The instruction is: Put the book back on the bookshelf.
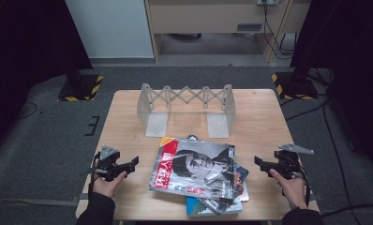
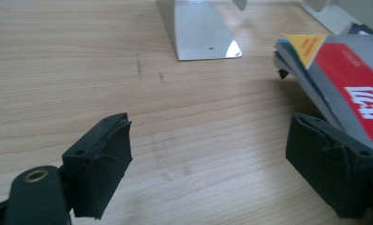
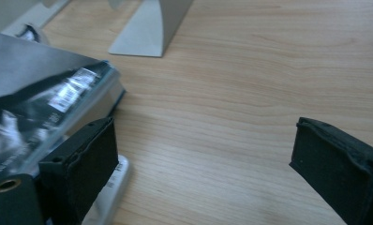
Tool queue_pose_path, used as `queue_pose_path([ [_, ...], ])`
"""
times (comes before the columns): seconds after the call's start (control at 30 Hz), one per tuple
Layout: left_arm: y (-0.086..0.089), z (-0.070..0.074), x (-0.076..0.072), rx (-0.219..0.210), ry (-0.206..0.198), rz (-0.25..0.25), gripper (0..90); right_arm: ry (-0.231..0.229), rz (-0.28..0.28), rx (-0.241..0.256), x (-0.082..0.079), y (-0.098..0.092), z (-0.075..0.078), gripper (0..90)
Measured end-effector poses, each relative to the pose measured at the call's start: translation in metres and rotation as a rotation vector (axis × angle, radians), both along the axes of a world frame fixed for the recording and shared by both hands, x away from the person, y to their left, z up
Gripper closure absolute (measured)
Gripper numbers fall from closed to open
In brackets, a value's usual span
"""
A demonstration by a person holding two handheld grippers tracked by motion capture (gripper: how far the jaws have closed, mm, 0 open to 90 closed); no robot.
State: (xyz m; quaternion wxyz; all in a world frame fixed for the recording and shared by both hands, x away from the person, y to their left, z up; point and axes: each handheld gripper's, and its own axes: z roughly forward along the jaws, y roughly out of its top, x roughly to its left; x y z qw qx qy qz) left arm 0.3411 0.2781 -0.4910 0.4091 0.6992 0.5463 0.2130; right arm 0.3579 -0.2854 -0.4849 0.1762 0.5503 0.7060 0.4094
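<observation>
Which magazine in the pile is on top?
The magazine with the red title strip and black-and-white portrait cover; the others only peek out beneath its lower right edge.

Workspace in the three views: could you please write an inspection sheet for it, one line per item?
Surface: light wooden table, faint dark scuff marks in the left gripper view.
Job's things: untidy stack of glossy magazines, top one grey and red with a portrait cover; grey metal expanding book rack standing upright behind the stack, nothing in it.
Clutter: nothing seen.
Grippers: left claw open, beside the stack's left edge; right claw open, beside its right edge; neither grips anything.
Cables: black cables on the floor at right.
Surroundings: grey carpet, yellow-black striped stand bases, pale wooden furniture behind.
</observation>
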Motion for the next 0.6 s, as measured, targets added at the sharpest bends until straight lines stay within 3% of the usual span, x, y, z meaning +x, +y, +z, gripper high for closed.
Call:
queue_pose_path([
  [0.27, -0.021, 0.006, -0.009, -0.046, -0.033, -0.104, 16.9, -0.026, 0.061, 0.009, -0.005, 0.022, 0.006, 7.8],
  [0.43, -0.03, 0.005, -0.012, -0.052, -0.02, -0.15, 20.2, -0.036, 0.084, 0.033, -0.011, 0.031, 0.01, 7.8],
  [0.6, -0.039, 0.004, -0.016, -0.085, -0.003, -0.185, 21.8, -0.038, 0.106, 0.04, -0.015, 0.042, 0.012, 8.5],
])
